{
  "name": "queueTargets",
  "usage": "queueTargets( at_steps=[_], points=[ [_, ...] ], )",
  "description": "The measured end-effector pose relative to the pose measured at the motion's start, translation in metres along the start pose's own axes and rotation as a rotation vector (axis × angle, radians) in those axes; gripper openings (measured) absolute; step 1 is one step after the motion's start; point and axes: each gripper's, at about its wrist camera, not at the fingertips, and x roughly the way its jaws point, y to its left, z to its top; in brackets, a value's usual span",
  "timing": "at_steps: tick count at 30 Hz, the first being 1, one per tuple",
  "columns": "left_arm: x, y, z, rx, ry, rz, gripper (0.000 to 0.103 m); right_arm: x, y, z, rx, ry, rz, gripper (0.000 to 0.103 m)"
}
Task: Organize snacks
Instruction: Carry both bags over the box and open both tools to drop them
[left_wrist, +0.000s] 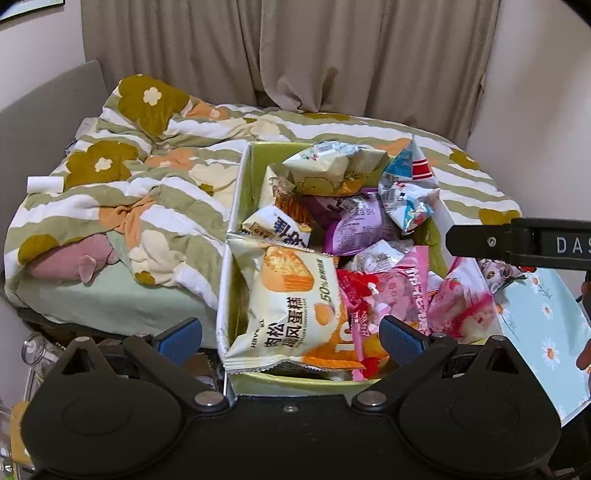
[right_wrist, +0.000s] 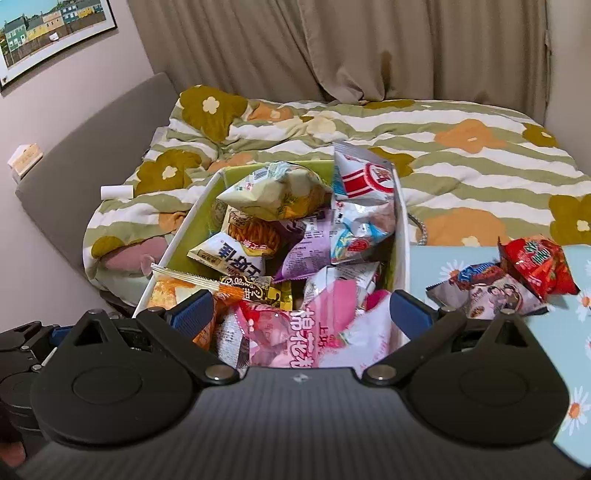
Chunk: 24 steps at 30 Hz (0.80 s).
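While both grippers hung over the near end of the snack box (left_wrist: 236, 206), neither had hold of anything: left gripper (left_wrist: 291, 332) jaws spread wide, blue pads either side of the box's near-left corner; right gripper (right_wrist: 301, 312) likewise wide open, nothing between its pads. Nearest the left gripper, a cream chiffon cake packet (left_wrist: 284, 306) leaned against the box's left wall, tilted, an orange pack under it. Beside it sat pink marshmallow bags (right_wrist: 295, 332), directly below the right gripper. Mid-box: purple packet (left_wrist: 356, 221), white packet with bold black characters (right_wrist: 231, 256), noodle-stick snack bag (right_wrist: 255, 236). Far end: pale green chip bag (left_wrist: 328, 170) on top of the pile, red-and-white puffed bag (right_wrist: 365, 181) upright against the right wall. Box was full, white outside, green inside. Right of the box, outside it, a red packet (right_wrist: 535, 266) and a grey printed packet (right_wrist: 491, 295) lay touching on the daisy-print blue surface (right_wrist: 576, 369). Part of the right gripper's black body showed at the left view's right edge. Beyond: floral striped duvet (right_wrist: 480, 162) on the bed, pink plush (left_wrist: 74, 262) at its left edge, white tube (left_wrist: 46, 184), beige curtain (left_wrist: 295, 51), framed picture (right_wrist: 51, 29) on the left wall.
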Motion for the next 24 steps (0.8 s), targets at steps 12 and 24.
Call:
queueTargets(
  at_steps=[12,24],
  points=[
    [-0.025,-0.020,0.010,0.073,-0.085,-0.033,0.103,-0.046,-0.014,-0.005,0.032,-0.102,-0.073,0.103],
    [-0.048,-0.083,0.018,0.116,-0.161,-0.048,0.103,-0.097,-0.086,-0.007,0.060,-0.173,-0.154,0.103]
  ],
)
